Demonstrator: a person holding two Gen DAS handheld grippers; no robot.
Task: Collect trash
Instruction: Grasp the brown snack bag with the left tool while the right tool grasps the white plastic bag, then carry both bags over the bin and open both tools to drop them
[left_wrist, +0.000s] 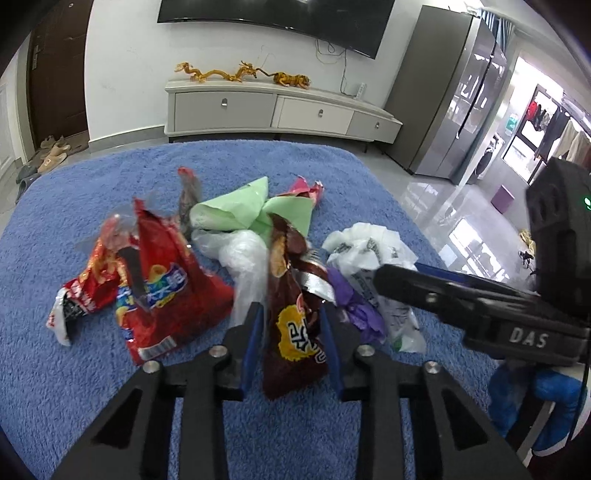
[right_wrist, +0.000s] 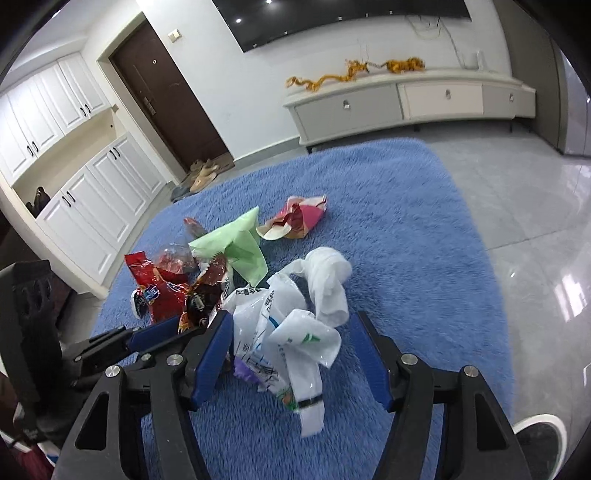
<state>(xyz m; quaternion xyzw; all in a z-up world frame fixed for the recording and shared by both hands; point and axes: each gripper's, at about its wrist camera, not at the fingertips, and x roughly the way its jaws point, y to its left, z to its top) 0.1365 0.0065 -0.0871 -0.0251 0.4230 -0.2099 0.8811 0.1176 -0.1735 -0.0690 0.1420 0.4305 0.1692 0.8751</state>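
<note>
Left wrist view: left gripper (left_wrist: 291, 317) straddles the brown snack bag (left_wrist: 295, 332), jaws partly apart; right gripper (right_wrist: 295, 343) spreads wide around white plastic bags (right_wrist: 291, 332).

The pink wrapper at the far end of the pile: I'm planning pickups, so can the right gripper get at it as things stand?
Probably yes. The pink wrapper lies alone on the blue rug, nothing on it. The open right gripper must first pass over the white bags between its fingers.

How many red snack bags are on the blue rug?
2. A big red chip bag lies left of the brown bag between the left tool. A smaller crumpled red wrapper touches its left side. More could hide underneath.
</note>
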